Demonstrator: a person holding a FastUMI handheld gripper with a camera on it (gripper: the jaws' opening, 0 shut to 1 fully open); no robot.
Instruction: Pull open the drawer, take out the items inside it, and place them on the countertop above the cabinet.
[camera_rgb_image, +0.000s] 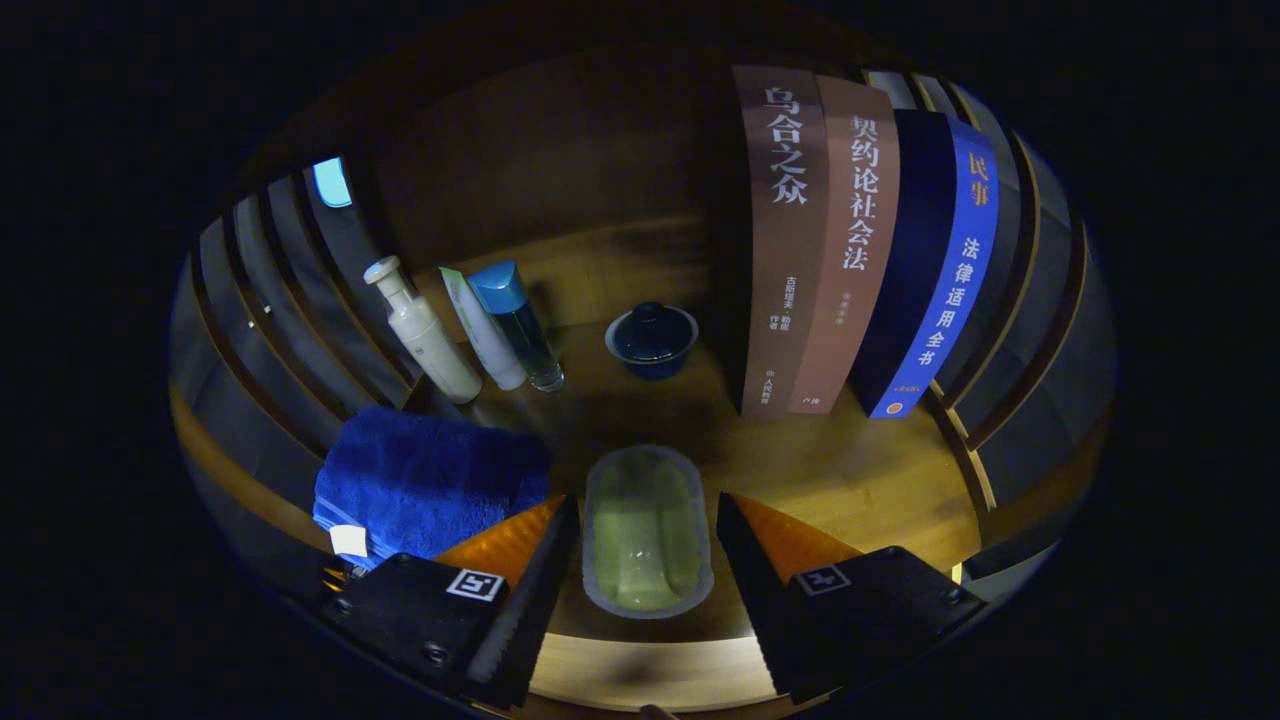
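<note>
A pale green oblong tray (646, 545) with a grey rim lies flat on the wooden countertop (860, 480). It sits between the fingers of my gripper (646, 500), which is open, and a narrow gap shows between each finger and the tray's long sides. The tray looks empty. A folded blue towel (425, 480) rests on the wood just beyond my left finger (540, 570).
Past the tray stands a dark blue lidded bowl (651, 340). Three bottles (470, 330) lean at the back left. Several upright books (860, 260) stand at the back right. Slatted panels (290, 330) close in both sides, and a wooden back wall rises behind.
</note>
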